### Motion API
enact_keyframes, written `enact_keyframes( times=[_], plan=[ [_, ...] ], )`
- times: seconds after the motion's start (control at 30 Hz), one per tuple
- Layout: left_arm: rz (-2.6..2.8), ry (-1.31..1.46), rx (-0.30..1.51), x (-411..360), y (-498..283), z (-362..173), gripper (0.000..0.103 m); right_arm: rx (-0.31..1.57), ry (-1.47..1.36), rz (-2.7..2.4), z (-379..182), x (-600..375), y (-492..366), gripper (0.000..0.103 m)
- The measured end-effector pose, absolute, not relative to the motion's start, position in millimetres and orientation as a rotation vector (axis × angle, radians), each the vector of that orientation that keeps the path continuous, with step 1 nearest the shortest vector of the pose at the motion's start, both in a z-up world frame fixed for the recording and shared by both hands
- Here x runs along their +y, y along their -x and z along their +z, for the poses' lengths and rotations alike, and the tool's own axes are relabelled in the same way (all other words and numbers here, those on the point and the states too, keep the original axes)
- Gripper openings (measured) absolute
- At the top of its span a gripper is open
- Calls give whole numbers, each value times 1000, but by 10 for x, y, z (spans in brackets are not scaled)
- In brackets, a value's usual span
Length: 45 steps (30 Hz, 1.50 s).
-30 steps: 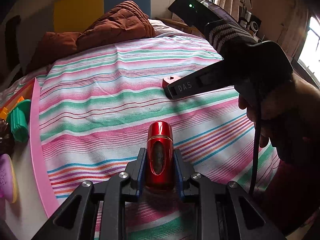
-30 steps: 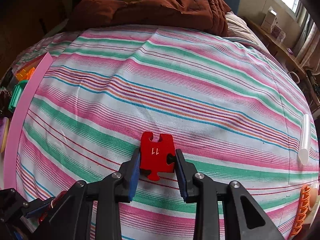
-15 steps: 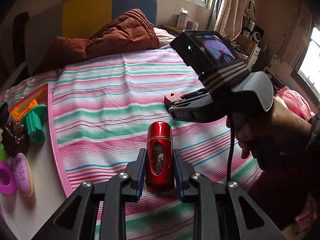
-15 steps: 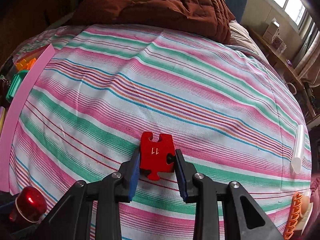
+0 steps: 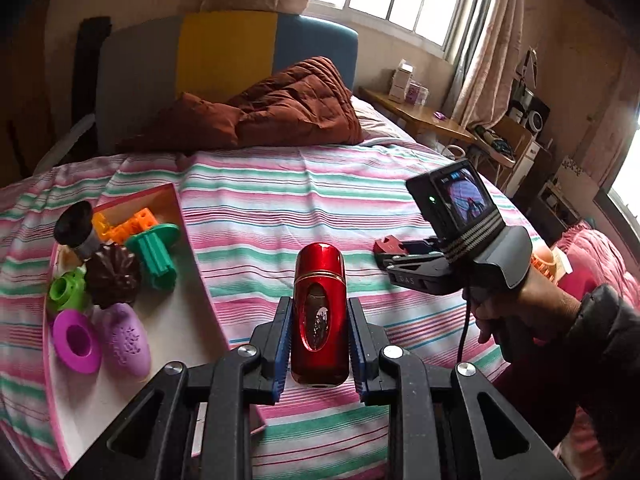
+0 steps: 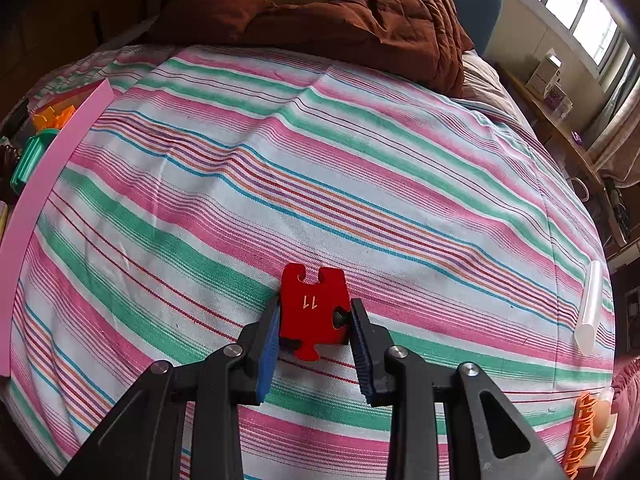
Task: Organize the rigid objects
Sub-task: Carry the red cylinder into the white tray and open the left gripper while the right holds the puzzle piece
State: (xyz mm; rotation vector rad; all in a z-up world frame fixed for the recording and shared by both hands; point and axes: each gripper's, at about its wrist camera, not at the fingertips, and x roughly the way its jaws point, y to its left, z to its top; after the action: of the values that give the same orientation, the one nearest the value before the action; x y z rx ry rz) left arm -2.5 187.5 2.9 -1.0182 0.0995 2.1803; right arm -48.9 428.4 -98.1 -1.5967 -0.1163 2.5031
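Observation:
My left gripper [image 5: 320,316] is shut on a shiny red cylinder [image 5: 319,308] and holds it above the striped bed, just right of the pink-rimmed tray [image 5: 192,264]. My right gripper [image 6: 314,320] is shut on a flat red puzzle piece [image 6: 312,306] marked 11, above the striped sheet. In the left wrist view the right gripper [image 5: 390,249] shows at the right with the puzzle piece [image 5: 389,245] at its tip, held by a hand. The tray holds a green spool [image 5: 156,252], an orange block [image 5: 124,226], a dark brown fluted piece [image 5: 113,274], purple pieces [image 5: 124,338] and others.
A brown quilt [image 6: 352,24] lies at the head of the bed. A white tube [image 6: 588,308] lies on the sheet at the right edge. An orange ridged piece [image 6: 580,436] sits at the lower right corner. The tray's pink rim [image 6: 52,176] runs along the left.
My left gripper has swung left and back with the red cylinder, bringing the tray and its toys into view. The right gripper still holds the puzzle piece and has shifted slightly over the sheet.

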Motion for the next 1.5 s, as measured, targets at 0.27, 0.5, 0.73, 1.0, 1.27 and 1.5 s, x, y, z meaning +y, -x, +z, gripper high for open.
enact_keyframes(
  times=[0.27, 0.5, 0.73, 1.0, 1.27, 1.5],
  plan=[
    [2368, 1065, -68, 938, 335, 136, 26, -126, 1594, 2503, -978, 4278, 488, 32],
    [2469, 1132, -132, 318, 404, 21, 26, -134, 1592, 2502, -977, 4276, 490, 32],
    [2338, 1202, -231, 477, 366, -116, 26, -146, 1589, 2501, -977, 4268, 492, 32],
    [2238, 1264, -236, 1008, 504, -266, 26, -161, 1586, 2499, -968, 4255, 484, 32],
    [2206, 1383, -254, 1268, 645, -480, 26, -172, 1587, 2497, -967, 4240, 488, 32],
    [2234, 1459, -214, 1336, 712, -641, 26, -185, 1588, 2495, -964, 4228, 492, 32]
  ],
)
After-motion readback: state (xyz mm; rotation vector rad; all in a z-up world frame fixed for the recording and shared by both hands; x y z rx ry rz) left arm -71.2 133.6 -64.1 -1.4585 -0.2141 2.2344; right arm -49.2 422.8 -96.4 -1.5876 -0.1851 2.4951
